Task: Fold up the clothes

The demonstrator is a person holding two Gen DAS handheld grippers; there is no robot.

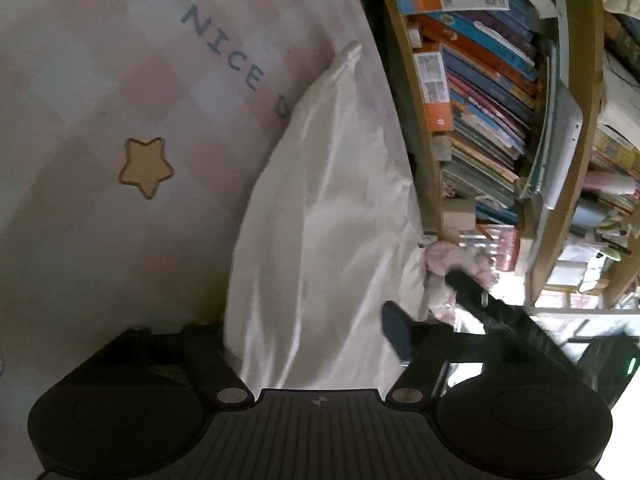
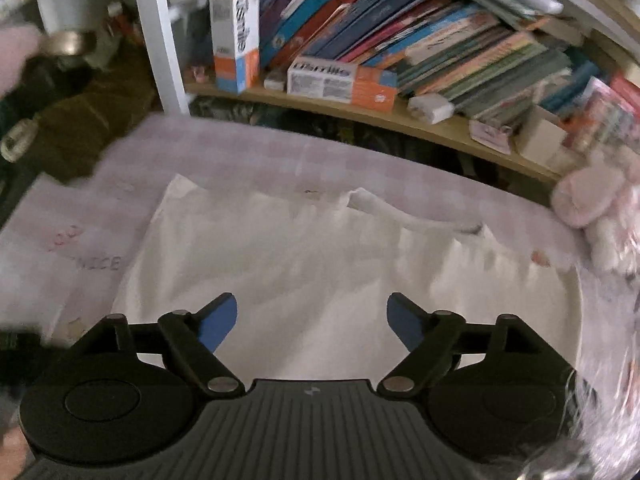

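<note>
Both pictures are dim and bend round at the edges like a fishbowl. In the left wrist view, bright white light glares at the near right, and the books (image 1: 480, 92) look smeared. In the right wrist view, the far left and right edges blur.

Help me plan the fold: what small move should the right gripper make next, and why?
Probably lower the right gripper onto the white satin garment and close on its near edge: the blue-padded fingers stand open and empty above the cloth, which lies spread on the pink checked sheet.
</note>
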